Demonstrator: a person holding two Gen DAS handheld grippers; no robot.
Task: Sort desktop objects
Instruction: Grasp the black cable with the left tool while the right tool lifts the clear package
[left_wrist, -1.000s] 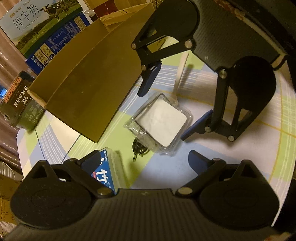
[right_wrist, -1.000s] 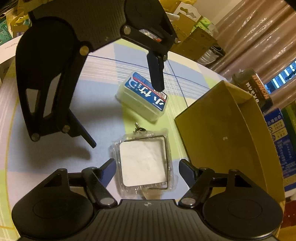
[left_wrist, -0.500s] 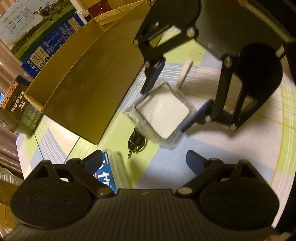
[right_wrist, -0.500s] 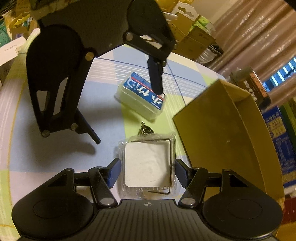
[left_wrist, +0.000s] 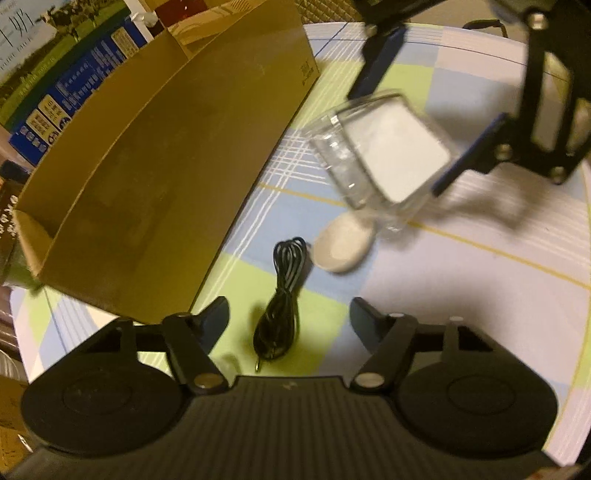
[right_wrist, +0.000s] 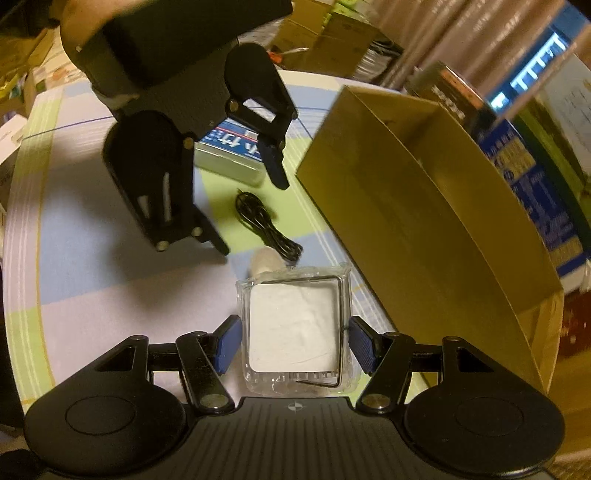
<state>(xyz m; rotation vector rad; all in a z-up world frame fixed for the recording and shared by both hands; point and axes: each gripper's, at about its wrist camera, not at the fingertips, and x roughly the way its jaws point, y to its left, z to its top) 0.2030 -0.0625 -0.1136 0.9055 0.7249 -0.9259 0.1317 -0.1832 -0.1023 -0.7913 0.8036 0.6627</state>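
Taking the cardboard box (right_wrist: 424, 206) as our landmark, we read leftward-to-rightward in the right wrist view. Far left of the box, our left gripper (right_wrist: 251, 218) hangs over the worktop (right_wrist: 92, 288), its jaws closing with nothing pressed between them. Under it, left of the box, lies a blue-labelled case (right_wrist: 229, 155). Nearer the box's corner sit a coiled black cable (right_wrist: 266, 229) and a pale oval piece (right_wrist: 264, 260). Just beside the box's near wall, our right gripper (right_wrist: 293, 343) grips a clear plastic packet (right_wrist: 295, 328) with a white insert, its 2 pads (right_wrist: 226, 343) clamped on the sides.
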